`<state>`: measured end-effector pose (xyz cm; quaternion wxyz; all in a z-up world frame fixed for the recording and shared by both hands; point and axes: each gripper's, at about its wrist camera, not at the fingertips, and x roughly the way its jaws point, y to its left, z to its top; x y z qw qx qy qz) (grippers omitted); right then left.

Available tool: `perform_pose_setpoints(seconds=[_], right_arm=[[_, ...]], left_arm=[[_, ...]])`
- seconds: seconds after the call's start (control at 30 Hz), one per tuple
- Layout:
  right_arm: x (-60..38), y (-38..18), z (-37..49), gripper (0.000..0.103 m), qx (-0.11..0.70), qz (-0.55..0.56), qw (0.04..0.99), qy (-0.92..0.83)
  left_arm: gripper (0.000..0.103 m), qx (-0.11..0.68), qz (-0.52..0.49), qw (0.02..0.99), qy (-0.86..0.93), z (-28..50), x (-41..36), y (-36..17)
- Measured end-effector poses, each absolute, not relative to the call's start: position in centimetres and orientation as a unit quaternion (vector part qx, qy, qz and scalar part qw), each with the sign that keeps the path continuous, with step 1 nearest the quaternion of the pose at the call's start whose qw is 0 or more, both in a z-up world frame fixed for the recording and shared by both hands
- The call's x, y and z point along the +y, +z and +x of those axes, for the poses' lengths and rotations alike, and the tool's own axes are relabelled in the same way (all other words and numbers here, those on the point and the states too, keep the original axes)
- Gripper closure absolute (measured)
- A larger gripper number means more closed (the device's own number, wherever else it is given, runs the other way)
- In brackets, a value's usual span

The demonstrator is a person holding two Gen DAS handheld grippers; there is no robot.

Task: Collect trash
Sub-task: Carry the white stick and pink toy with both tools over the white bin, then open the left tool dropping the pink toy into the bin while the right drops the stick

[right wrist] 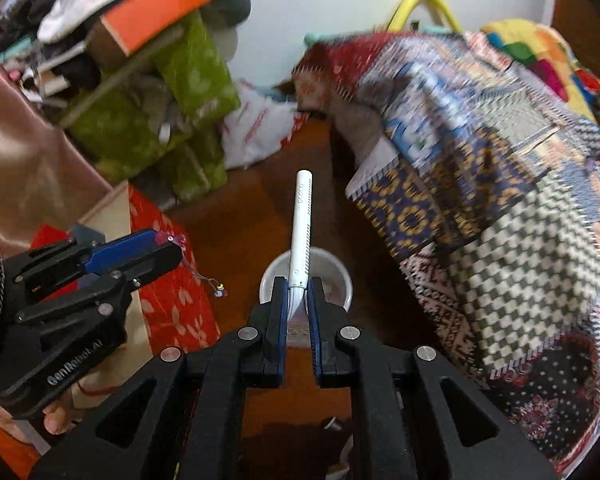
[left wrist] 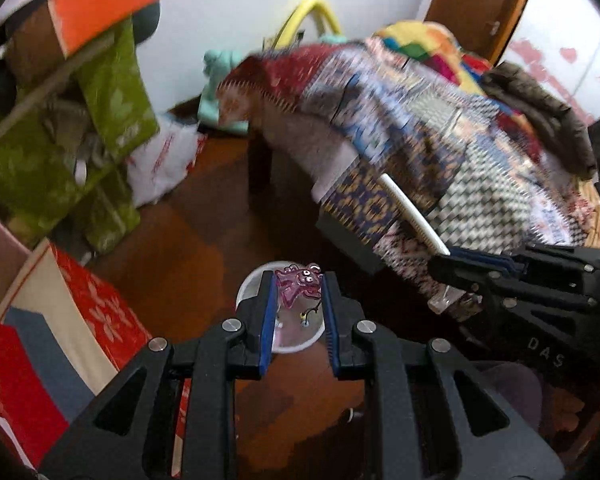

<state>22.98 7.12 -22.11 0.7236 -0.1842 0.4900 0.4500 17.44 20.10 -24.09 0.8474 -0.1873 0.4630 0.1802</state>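
Clamping a translucent pink creature-shaped trinket (left wrist: 299, 285), wire dangling.

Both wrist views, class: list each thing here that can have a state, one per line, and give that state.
Left gripper: shut on the pink plastic toy.
Pink plastic toy: held between the fingers, thin wire dangling below it.
Right gripper: shut on the white pen-like stick.
White pen-like stick: held by one end, sticking out past the fingers.
White cup: upright on the floor, mouth open.
Patterned blanket: draped over the furniture.
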Motion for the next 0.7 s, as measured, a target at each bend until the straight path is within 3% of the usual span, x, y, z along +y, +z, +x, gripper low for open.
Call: perform_pose_setpoints(seconds=[0.27, 0.6, 0.63, 0.7], right_arm=[[10.5, -26.7, 24.1, 0.094, 0.535, -0.206, 0.687, 0.446], [12.9, -28.8, 26.6, 0.094, 0.569, -0.185, 0.665, 0.447], [13.1, -28.8, 26.7, 0.092, 0.573, -0.182, 0.660, 0.450], [13.2, -28.8, 26.8, 0.079, 0.574, -0.189, 0.657, 0.450]], left_arm=[[0.082, 0.514, -0.222, 0.807, 0.185, 18.4, 21.9, -30.0], [0.082, 0.524, -0.257, 0.792, 0.178, 20.5, 23.8, -31.6], [0.082, 0.522, -0.258, 0.793, 0.178, 20.6, 24.0, -31.5], [0.082, 0.523, -0.258, 0.794, 0.169, 20.9, 24.1, -31.5]])
